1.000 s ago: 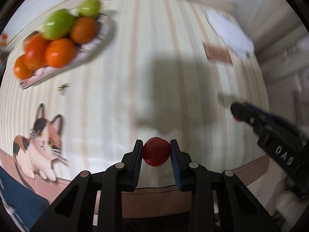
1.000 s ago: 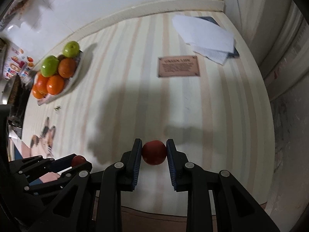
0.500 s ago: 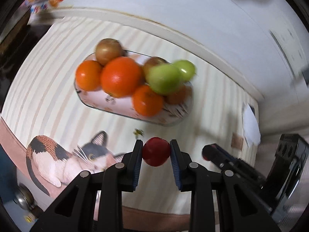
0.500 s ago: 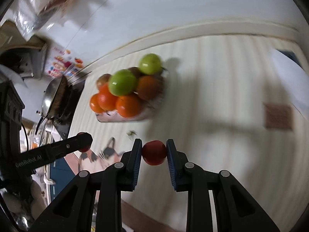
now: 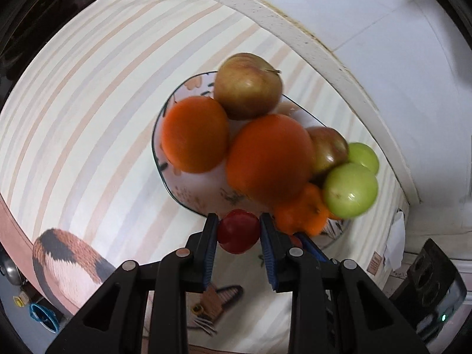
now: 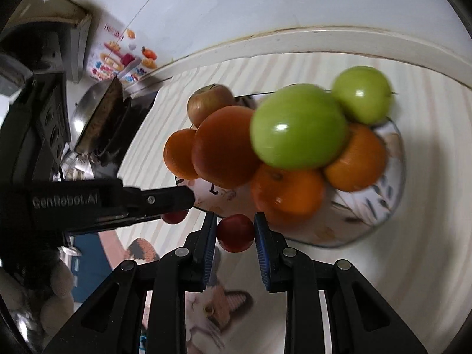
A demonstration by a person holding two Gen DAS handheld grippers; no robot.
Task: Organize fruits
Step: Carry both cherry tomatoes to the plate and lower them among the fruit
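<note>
A patterned plate point(image 5: 188, 197) point(image 6: 383, 206) on the striped tablecloth carries a heap of oranges point(image 5: 265, 159) point(image 6: 224, 150), green apples point(image 5: 351, 190) point(image 6: 298, 126) and brownish apples point(image 5: 246, 85) point(image 6: 206, 103). My left gripper point(image 5: 239, 231) is shut on a small red fruit point(image 5: 239, 231) just above the plate's near rim. My right gripper point(image 6: 235, 233) is shut on another small red fruit point(image 6: 235, 233) at the plate's near edge. In the right wrist view the left gripper point(image 6: 175, 209) comes in from the left with its red fruit point(image 6: 175, 216) showing below the finger.
The cloth has a calico cat print point(image 5: 67, 262) point(image 6: 218, 303) near the front. A pan on a dark stove point(image 6: 100, 124) stands left of the plate. A white wall edge point(image 5: 309, 47) runs behind. Folded white paper point(image 5: 395, 242) lies far right.
Both grippers have swept across the table toward the fruit plate, each still holding its red fruit. The plate went from far away to right at the fingertips.
</note>
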